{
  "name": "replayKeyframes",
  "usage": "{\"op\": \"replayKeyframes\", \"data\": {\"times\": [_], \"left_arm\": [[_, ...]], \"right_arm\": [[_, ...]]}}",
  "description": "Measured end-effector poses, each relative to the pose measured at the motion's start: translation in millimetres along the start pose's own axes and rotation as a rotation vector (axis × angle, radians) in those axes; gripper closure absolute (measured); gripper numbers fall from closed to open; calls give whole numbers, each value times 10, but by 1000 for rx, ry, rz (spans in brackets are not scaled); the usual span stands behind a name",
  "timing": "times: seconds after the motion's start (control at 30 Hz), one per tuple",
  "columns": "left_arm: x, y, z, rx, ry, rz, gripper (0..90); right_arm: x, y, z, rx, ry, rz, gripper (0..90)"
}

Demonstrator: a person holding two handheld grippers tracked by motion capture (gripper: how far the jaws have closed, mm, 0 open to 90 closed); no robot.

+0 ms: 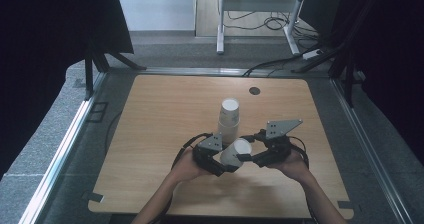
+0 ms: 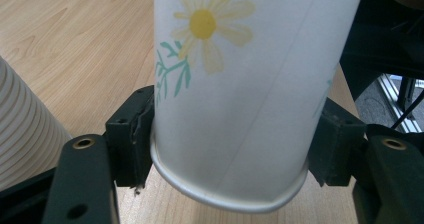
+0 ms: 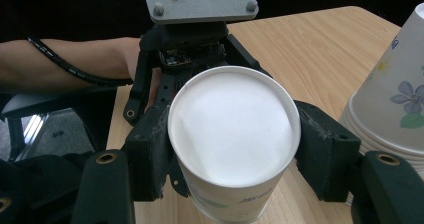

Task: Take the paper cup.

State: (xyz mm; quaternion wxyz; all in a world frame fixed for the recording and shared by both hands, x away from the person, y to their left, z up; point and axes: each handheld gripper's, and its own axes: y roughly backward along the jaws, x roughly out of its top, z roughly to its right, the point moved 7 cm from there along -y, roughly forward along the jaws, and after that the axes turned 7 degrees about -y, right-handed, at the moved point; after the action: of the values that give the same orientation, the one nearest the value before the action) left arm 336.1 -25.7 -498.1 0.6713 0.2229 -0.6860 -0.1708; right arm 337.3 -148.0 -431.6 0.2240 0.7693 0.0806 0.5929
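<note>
White daisy-print paper cup (image 2: pixel 240 99) | we clamp both tools on it: left tool (image 1: pixel 216 160) near base, right tool (image 1: pixel 248 157) near rim | light, thin-walled, crushable; grip gently, low.

Matt white paper cup (image 2: pixel 240 99), printed daisy; matt black plastic pads (image 2: pixel 132 134); smooth wood-grain table (image 1: pixel 165 114); ribbed paper stack (image 2: pixel 22 129) at 9 o'clock.

A daisy-printed paper cup (image 2: pixel 250 84) sits clamped between the left tongs (image 2: pixel 230 154) above the wooden table (image 2: pixel 75 49).
</note>
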Motion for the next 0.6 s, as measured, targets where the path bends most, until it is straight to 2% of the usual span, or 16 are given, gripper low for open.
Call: {"op": "replayKeyframes", "data": {"times": [0.13,0.27,0.47,0.6], "left_arm": [[-5,0,-3,2,-1,-17,325],[-10,2,-10,5,3,-33,332],[-33,15,-28,12,-5,-83,335],[-65,10,-30,20,-9,-128,336]], "right_arm": [[-6,-5,4,-1,1,-11,361],[-12,-16,19,-1,-21,-17,326],[-23,-1,36,-19,-34,-36,249],[-59,29,43,-40,-30,-69,237]]}}
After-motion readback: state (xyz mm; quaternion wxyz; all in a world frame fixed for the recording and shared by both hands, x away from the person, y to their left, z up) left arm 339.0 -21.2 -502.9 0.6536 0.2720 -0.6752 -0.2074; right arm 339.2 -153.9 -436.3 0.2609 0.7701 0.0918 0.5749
